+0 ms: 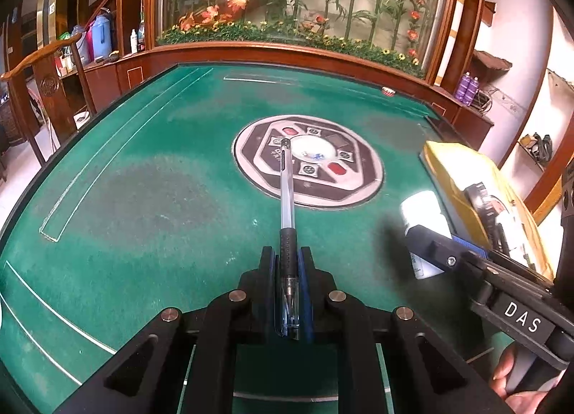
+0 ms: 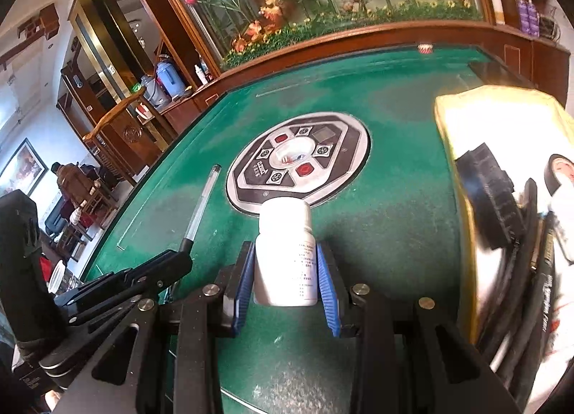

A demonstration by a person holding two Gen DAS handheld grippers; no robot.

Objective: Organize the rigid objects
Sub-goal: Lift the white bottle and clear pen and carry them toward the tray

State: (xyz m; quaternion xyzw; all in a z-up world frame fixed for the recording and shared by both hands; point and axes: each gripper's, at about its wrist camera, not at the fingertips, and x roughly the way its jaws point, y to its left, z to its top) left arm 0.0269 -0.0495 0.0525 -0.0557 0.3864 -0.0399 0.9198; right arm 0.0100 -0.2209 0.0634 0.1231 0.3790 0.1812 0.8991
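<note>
The left gripper point(image 1: 287, 263) was closed on a pen point(image 1: 287, 198), holding it by the black ribbed grip section. The clear barrel stuck out forward over the green tabletop point(image 1: 143, 180), and its capped far end lay, in the left wrist view, in front of the round control panel point(image 1: 308, 161) in the middle of the tabletop. The writing tip of the pen pointed back between the two fingers, and I could not make it out well under the blue pads.

The right gripper point(image 2: 287, 270) was closed on a white bottle point(image 2: 285, 252), with its blue pads point(image 2: 324, 292) pressing on both sides of the bottle body. The bottle stood upright between them, cap up, with small printed text that was too fine to read. Whether its bottom touched the tabletop was not clear, because the lower edge was between the fingers.

On the right side of the tabletop was a yellow box point(image 2: 462, 198), cut off by the edge of the picture. Inside it I saw a black comb-like thing point(image 2: 495, 198) and a dark round roll point(image 2: 559, 170), but the rest was overexposed and blurred, so I could not name it.

In the left wrist view the right gripper point(image 1: 427, 238) came in from the right and hid most of the bottle point(image 1: 421, 206). A part of a hand point(image 1: 516, 385) was visible at the lower right corner. A small red and white thing point(image 1: 388, 92) lay near the far edge of the tabletop, too small to tell.
</note>
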